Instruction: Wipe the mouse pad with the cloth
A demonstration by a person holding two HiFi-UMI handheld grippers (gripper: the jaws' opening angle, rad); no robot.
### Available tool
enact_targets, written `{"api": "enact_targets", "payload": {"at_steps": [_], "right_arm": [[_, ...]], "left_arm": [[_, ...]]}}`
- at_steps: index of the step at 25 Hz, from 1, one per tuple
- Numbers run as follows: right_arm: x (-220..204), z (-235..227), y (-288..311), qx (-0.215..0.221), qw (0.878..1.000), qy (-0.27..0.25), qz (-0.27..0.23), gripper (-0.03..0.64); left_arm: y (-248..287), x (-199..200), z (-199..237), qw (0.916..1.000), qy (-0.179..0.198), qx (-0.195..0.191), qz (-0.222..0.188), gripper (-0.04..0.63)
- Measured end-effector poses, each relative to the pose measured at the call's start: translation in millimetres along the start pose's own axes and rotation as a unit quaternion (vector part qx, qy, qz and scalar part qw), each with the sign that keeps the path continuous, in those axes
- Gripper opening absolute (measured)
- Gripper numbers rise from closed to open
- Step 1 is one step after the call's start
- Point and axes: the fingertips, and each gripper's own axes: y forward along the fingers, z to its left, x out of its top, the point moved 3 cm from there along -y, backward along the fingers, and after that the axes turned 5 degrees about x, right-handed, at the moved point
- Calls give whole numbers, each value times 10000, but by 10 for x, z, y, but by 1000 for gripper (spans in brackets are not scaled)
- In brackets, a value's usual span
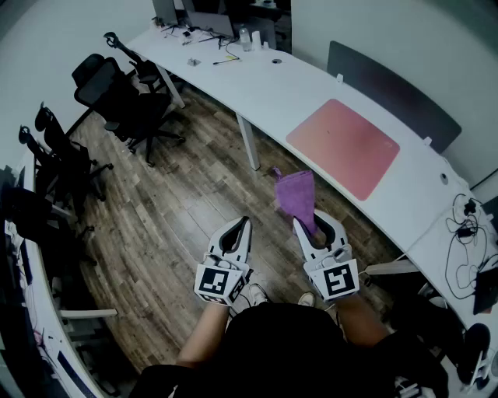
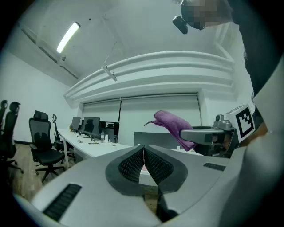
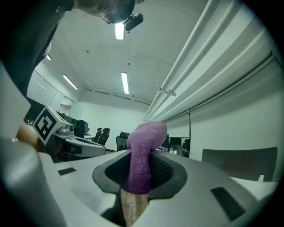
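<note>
A pink mouse pad (image 1: 343, 147) lies flat on the long white desk (image 1: 311, 101), ahead of me and to the right. My right gripper (image 1: 305, 221) is shut on a purple cloth (image 1: 296, 196), which sticks up out of its jaws; in the right gripper view the cloth (image 3: 143, 155) fills the gap between the pads. It is held over the wooden floor, short of the desk edge. My left gripper (image 1: 243, 223) hangs beside it, shut with nothing in it; its pads (image 2: 143, 166) meet. From the left gripper view, the cloth (image 2: 172, 125) shows in the other gripper.
Black office chairs (image 1: 117, 89) stand on the wood floor (image 1: 179, 210) to the left. Monitors and small items (image 1: 204, 23) sit at the desk's far end. A grey divider (image 1: 393, 93) backs the desk behind the pad. Cables (image 1: 465, 241) lie at the right end.
</note>
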Motion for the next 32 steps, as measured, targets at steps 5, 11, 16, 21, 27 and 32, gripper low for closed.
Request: {"api": "enact_targets", "payload": {"at_steps": [5, 11, 16, 21, 27, 32], "right_arm": [[-48, 44, 19, 81, 10000, 34, 34, 117], [-49, 124, 134, 145, 9999, 88, 23, 118], [-35, 186, 307, 14, 9995, 313, -100, 129], [-46, 268, 481, -314, 9990, 324, -59, 132], [-131, 392, 566, -430, 9986, 228, 194, 132], [-226, 363, 591, -521, 9976, 371, 271, 132]], "left_arm": [[-24, -44, 3, 10000, -53, 20, 11, 21], [-104, -71, 104, 10000, 2, -8, 51, 21], [-211, -49, 361, 10000, 55, 60, -45, 21], [-259, -75, 628, 9999, 102, -107, -27, 21], [-315, -173, 786, 9998, 35, -172, 29, 21], [-278, -234, 814, 9997, -51, -247, 17, 21]]}}
